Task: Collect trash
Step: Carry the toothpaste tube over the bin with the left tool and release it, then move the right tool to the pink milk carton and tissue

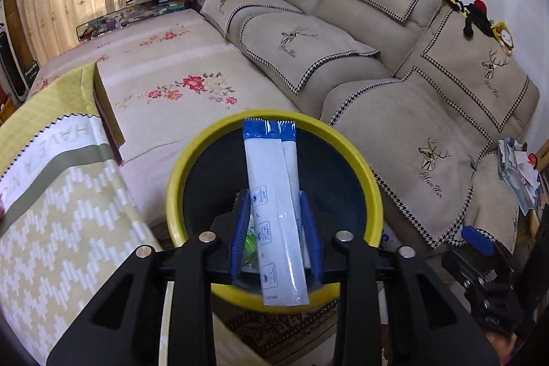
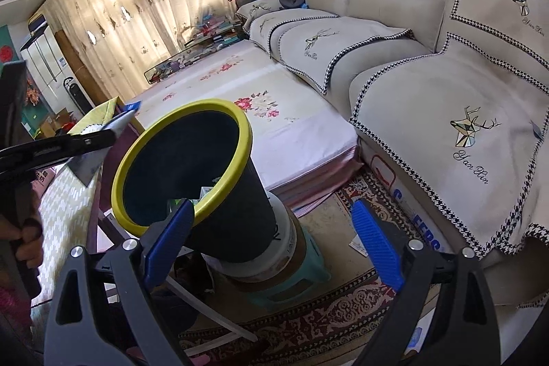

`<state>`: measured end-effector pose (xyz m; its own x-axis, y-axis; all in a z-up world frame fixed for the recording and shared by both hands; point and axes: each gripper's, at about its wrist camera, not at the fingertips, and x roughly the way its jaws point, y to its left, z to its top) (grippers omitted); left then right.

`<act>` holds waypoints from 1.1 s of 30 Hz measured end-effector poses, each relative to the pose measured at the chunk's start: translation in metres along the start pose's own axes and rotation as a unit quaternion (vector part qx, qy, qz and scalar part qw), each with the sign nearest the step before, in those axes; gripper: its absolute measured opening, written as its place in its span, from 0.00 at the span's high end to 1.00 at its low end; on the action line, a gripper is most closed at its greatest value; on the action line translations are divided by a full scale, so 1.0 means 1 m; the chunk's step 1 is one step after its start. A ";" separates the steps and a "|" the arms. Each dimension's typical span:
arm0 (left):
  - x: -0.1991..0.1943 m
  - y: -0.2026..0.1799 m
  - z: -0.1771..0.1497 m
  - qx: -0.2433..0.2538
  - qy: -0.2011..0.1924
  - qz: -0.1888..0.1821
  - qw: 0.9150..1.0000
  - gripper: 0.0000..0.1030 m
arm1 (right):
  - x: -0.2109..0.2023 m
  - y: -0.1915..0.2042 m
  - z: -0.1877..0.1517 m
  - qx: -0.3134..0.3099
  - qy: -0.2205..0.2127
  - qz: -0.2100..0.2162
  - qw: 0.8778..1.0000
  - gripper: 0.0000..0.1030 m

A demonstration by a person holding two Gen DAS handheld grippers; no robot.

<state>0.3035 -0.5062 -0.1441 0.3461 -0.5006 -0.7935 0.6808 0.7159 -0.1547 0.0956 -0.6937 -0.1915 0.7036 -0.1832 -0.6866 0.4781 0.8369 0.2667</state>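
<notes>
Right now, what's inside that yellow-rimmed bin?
A few scraps, greenish and white, show near the bottom of the bin. The held wrapper and the dark walls hide the rest.

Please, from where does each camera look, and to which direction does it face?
Left wrist: above the yellow-rimmed bin, looking into it; left gripper clamps a white-and-blue wrapper.
Right wrist: beside the bin, facing the sofa; right gripper open, a hand at left.
Shared: bin, sofa, floral mattress.
</notes>
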 end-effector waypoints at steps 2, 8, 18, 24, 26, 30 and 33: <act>0.009 0.000 0.001 -0.001 0.004 0.007 1.000 0.36 | 0.001 0.003 0.001 -0.003 0.000 0.000 1.000 0.14; -0.012 0.012 -0.007 -0.014 -0.011 0.000 1.000 0.28 | -0.002 0.021 0.004 -0.019 -0.007 0.003 1.000 0.14; -0.164 0.049 -0.064 -0.027 -0.142 0.039 0.989 0.05 | -0.015 0.064 0.004 -0.064 -0.013 0.019 0.998 0.13; -0.242 0.097 -0.123 -0.078 -0.183 0.084 0.976 0.05 | -0.024 0.104 0.001 -0.099 -0.014 0.039 0.994 0.12; -0.262 0.113 -0.144 -0.095 -0.192 0.105 0.971 0.05 | -0.026 0.115 0.000 -0.109 -0.014 0.046 0.993 0.12; -0.301 0.151 -0.189 -0.130 -0.203 0.151 0.959 0.05 | -0.029 0.151 -0.001 -0.135 -0.010 0.072 0.988 0.12; -0.325 0.181 -0.224 -0.166 -0.209 0.182 0.947 0.05 | -0.031 0.180 -0.002 -0.156 -0.006 0.092 0.984 0.12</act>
<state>0.1699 -0.1053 -0.0462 0.7905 -0.2916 -0.5386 0.2524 0.9563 -0.1473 0.1587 -0.5365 -0.1231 0.7701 -0.0191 -0.6377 0.1597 0.9735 0.1637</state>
